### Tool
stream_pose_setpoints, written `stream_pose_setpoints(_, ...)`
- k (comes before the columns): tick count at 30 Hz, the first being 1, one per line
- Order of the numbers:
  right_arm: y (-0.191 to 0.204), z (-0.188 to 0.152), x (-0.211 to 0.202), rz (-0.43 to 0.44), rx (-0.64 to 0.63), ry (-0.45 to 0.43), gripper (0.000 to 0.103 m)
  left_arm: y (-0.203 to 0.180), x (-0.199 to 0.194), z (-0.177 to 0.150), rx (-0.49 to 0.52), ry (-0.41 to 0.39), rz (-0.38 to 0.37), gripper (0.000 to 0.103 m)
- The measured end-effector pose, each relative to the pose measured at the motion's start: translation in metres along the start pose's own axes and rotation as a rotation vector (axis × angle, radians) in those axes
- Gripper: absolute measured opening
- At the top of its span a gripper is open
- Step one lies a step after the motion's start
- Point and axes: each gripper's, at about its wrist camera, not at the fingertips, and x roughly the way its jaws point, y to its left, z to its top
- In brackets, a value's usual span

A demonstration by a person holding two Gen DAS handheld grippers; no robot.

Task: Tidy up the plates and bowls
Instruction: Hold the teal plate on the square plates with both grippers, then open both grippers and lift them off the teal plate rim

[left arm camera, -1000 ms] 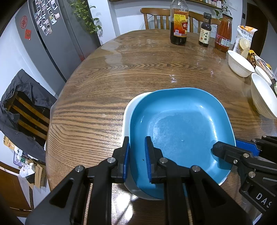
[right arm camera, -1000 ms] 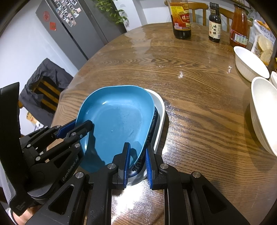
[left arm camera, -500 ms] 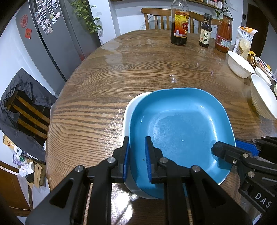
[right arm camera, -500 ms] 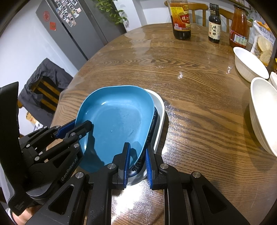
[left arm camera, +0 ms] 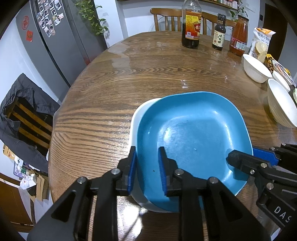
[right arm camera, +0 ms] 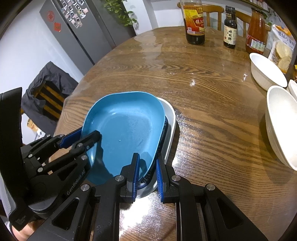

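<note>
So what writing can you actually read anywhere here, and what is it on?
"GenRobot.AI": side of the left gripper.
"DAS", cut off by the frame edge: body of the right gripper.
"镇江": label of the big dark bottle.
"味极鲜": label of the small dark bottle.
Red sauce jar, snack bag and fridge magnets: too blurred to read.

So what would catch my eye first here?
The bright blue plate near the wooden table's front edge, stacked on a white plate. The left claw has just been opening around its rim; the right claw grips the opposite rim. White bowls and sauce bottles line the table's far side.
</note>
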Motion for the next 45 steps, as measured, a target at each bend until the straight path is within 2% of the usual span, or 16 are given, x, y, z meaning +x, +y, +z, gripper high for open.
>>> stream_pose_setpoints(9,0.001,0.000,-0.001,0.002,0.000,-0.004,0.017,-0.001,-0.002,0.000,0.003,-0.004,-0.003,0.034)
stream_pose_setpoints(11,0.001,-0.001,-0.002,0.003,0.000,-0.007,0.017,-0.001,-0.003,0.000,0.001,-0.008,-0.006,0.038)
stream_pose_setpoints(13,0.001,-0.001,-0.002,0.003,0.000,-0.010,0.017,-0.001,-0.006,0.000,-0.003,-0.019,0.008,0.050)
stream_pose_setpoints(21,-0.001,-0.002,-0.008,0.000,0.003,-0.030,0.017,0.006,-0.011,0.001,-0.030,-0.029,0.015,0.052)
stream_pose_setpoints(23,-0.001,-0.002,-0.009,-0.003,0.005,-0.037,0.018,0.007,-0.013,0.001,-0.035,-0.031,0.017,0.059)
stream_pose_setpoints(24,-0.002,-0.002,-0.010,-0.002,0.007,-0.041,0.018,0.007,-0.014,0.001,-0.038,-0.036,0.018,0.066)
stream_pose_setpoints(26,-0.003,-0.003,-0.013,-0.001,0.011,-0.049,0.024,0.007,-0.016,0.002,-0.041,-0.046,0.023,0.067)
stream_pose_setpoints(28,-0.004,-0.004,-0.015,0.000,0.015,-0.061,0.038,0.007,-0.018,0.002,-0.045,-0.049,0.024,0.067)
stream_pose_setpoints(30,-0.004,-0.004,-0.018,0.005,0.015,-0.076,0.042,0.008,-0.019,0.002,-0.051,-0.052,0.023,0.067)
stream_pose_setpoints(35,-0.005,-0.004,-0.024,0.011,0.013,-0.101,0.043,0.008,-0.024,0.002,-0.059,-0.065,0.032,0.070)
stream_pose_setpoints(37,-0.005,-0.004,-0.026,0.017,0.016,-0.107,0.044,0.008,-0.026,0.002,-0.063,-0.075,0.042,0.079)
stream_pose_setpoints(45,-0.005,-0.005,-0.034,0.040,0.004,-0.140,0.044,0.011,-0.039,0.000,-0.082,-0.112,0.099,0.081)
